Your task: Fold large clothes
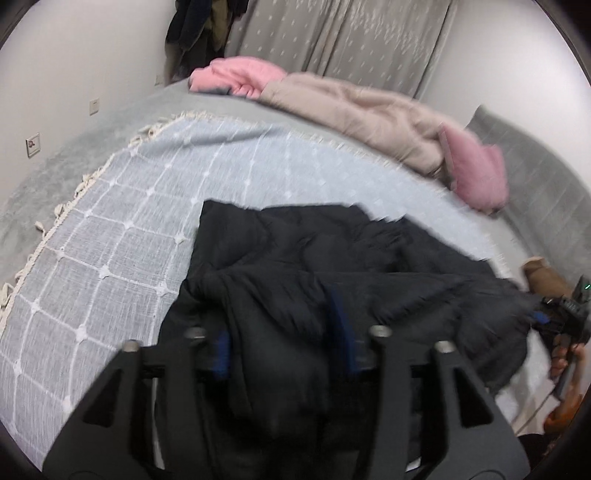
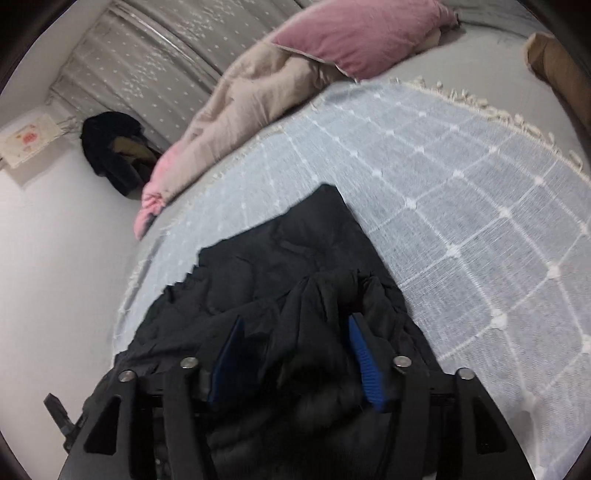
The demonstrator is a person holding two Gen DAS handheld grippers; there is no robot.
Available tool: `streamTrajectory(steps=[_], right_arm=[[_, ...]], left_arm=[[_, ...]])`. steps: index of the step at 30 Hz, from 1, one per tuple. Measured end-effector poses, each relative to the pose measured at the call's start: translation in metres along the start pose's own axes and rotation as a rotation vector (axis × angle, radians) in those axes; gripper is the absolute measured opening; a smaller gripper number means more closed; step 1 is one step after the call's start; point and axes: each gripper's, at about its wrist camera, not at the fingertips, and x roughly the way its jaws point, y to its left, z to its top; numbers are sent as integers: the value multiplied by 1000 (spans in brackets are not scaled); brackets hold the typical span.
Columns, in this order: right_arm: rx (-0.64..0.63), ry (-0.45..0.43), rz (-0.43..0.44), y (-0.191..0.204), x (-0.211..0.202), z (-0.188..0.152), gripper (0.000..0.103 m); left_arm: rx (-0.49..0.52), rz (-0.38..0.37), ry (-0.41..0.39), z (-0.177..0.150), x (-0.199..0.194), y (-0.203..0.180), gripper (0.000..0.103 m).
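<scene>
A black padded jacket (image 1: 303, 280) lies crumpled on a pale blue checked blanket (image 1: 122, 236) spread over the bed (image 1: 74, 155), toward the near edge of it.

The left hand-held gripper (image 1: 282, 343) points down at the jacket with its jaws standing wide; a fold of the black cloth lies between the blue pads (image 1: 341, 332), but they do not press on it. The right hand-held gripper (image 2: 295, 354) is also spread wide over the jacket, a bunched ridge of cloth between its blue pads (image 2: 364, 362), loose rather than pinched. In the left view the right gripper shows at about 3 o'clock, with a person's fingers (image 1: 561, 360) on its handle.

Beyond the jacket, toward 12 and 1 o'clock in the left view, a beige and pink quilt (image 1: 373, 118) is heaped along the far side of the bed, a pink pillow (image 1: 480, 177) at its end. Grey patterned curtains (image 1: 332, 33) hang behind, and dark coats (image 1: 199, 26) hang against the white wall at 11 o'clock.
</scene>
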Motion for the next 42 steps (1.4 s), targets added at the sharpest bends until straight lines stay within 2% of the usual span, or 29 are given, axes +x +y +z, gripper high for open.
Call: streamTrajectory(steps=[1,4,6,7,10,12,14,18,20,22,26,31,34,35,40,42], right_arm=[[-39,-10,4,4,-12,-5,62],[-161,12,-10,22,-33,-19,65],[-246,50,2,37,-35,-28,66],[-306,85,18,47,-33,-35,67],[-425,185,11,68,-18,-59,67],[-531,269,-54,85,0,-81,67],[-597,311,-102,94,14,-94,67],[-651,362,-149,113,41,-110,67],[-661,366,-166,120,49,-111,67],[-656,371,-168,129,57,-110,67],[-599,351,-110,145,67,-88,67],[-513,205,-61,152,74,-36,67],[-381,96,-66,137,80,-1,67],[-300,67,-43,126,81,10,67],[4,-43,-43,64,57,45,67],[63,-78,-44,45,43,51,67]], left_arm=[[1,-2,-34,-1,-14,0,75],[78,-30,-97,-4,-41,-10,76],[161,-57,-98,-10,-48,-19,77],[203,-69,-83,-14,-48,-24,77],[379,-106,42,-35,-36,-47,77],[466,-145,111,-50,-29,-59,77],[544,-172,183,-65,-20,-69,77],[613,-119,262,-79,3,-82,77],[593,-90,282,-75,17,-85,77],[558,-99,279,-66,24,-88,77],[488,-105,218,-38,36,-97,77],[334,-59,99,1,59,-92,77],[178,-2,52,18,80,-70,77],[128,25,43,23,84,-61,77],[-42,152,-55,37,69,-20,77],[-112,139,-51,36,62,-5,77]])
